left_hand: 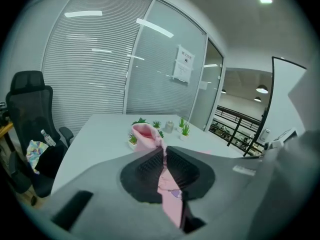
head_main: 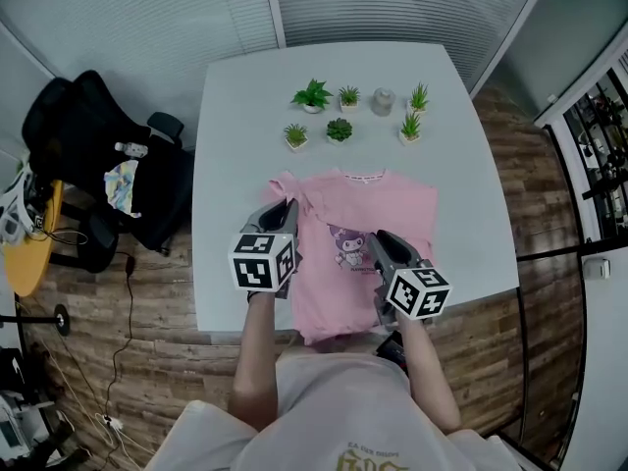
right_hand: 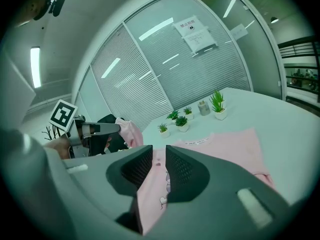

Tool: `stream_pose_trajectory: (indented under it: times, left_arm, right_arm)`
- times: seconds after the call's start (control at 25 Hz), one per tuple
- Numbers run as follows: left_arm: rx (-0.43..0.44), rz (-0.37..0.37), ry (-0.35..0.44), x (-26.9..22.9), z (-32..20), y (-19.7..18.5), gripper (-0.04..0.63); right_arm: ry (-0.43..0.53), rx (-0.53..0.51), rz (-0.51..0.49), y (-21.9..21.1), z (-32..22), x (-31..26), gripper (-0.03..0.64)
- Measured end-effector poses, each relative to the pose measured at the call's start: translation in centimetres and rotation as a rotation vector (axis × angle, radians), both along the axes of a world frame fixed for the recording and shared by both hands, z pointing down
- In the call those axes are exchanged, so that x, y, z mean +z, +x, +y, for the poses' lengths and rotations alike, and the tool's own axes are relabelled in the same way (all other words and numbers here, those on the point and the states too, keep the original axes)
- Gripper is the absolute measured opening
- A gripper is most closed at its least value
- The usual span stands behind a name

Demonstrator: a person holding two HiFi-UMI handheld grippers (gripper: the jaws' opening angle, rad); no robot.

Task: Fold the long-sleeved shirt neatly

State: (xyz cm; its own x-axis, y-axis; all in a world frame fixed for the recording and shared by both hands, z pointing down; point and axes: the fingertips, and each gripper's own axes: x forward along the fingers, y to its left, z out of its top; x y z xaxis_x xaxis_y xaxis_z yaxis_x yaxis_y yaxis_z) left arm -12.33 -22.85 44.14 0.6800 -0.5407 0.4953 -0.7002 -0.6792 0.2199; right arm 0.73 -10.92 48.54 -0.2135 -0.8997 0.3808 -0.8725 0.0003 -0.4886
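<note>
Shirt (head_main: 392,209) lies on the counter (head_main: 235,126), hem over the near edge. Left tongs (head_main: 286,210) pinch its raised left edge; right tongs (head_main: 385,240) grip its lower front. Potted plants (head_main: 340,130) stand beyond; bare counter flanks both sides.

Potted plants (head_main: 340,129) across far tabletop (head_main: 235,145)

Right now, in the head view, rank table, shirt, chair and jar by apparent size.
1. table
2. shirt and chair: about alike, and the chair sits lower, farther from the camera, so I leave them unranked
3. jar
</note>
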Motion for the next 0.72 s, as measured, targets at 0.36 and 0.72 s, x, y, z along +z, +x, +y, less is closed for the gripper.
stream_pose_trajectory:
  times: [0.36, 0.72]
  left_arm:
    - [0.054, 0.045, 0.019, -2.1, 0.8, 4.4, 0.028]
    - [0.146, 0.045, 0.019, -2.3, 3.3, 10.9, 0.028]
  right_arm:
    - [0.009, 0.033, -0.005, 2.9, 0.8, -0.4, 0.094]
    - [0.006, 0.072, -0.024, 7.4, 1.8, 0.2, 0.094]
